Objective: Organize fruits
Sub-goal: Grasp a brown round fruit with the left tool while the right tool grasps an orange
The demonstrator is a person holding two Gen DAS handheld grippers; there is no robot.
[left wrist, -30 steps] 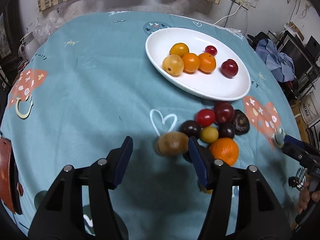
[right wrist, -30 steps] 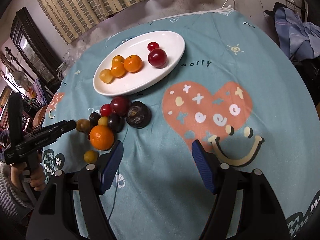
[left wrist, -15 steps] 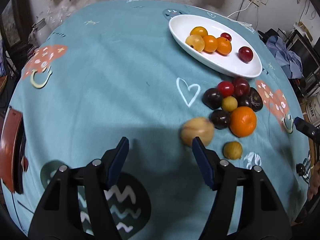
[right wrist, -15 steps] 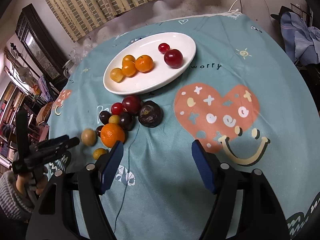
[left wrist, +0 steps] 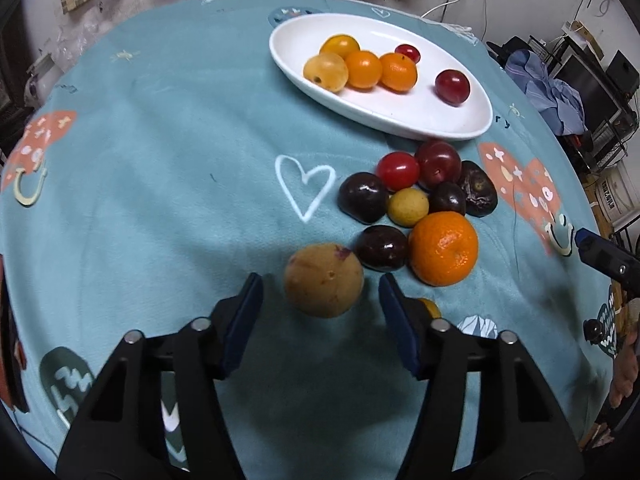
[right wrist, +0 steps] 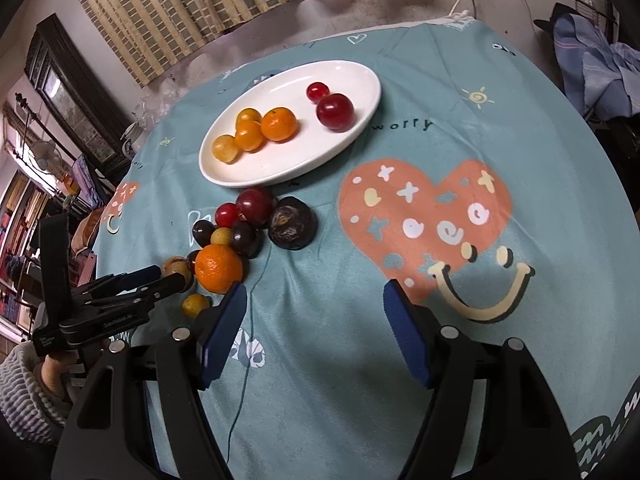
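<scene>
Brown fruit (left wrist: 324, 280) between closing left gripper (left wrist: 320, 300) jaws, pads not touching; right gripper (right wrist: 314, 308) open, empty.

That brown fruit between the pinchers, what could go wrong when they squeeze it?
The left gripper is closing around the brown fruit, but its pads don't touch it yet. The fruit is round, so it might squirt out and roll. It sits right beside a dark plum and the big orange, so a finger could bump them and scatter the pile.
</scene>
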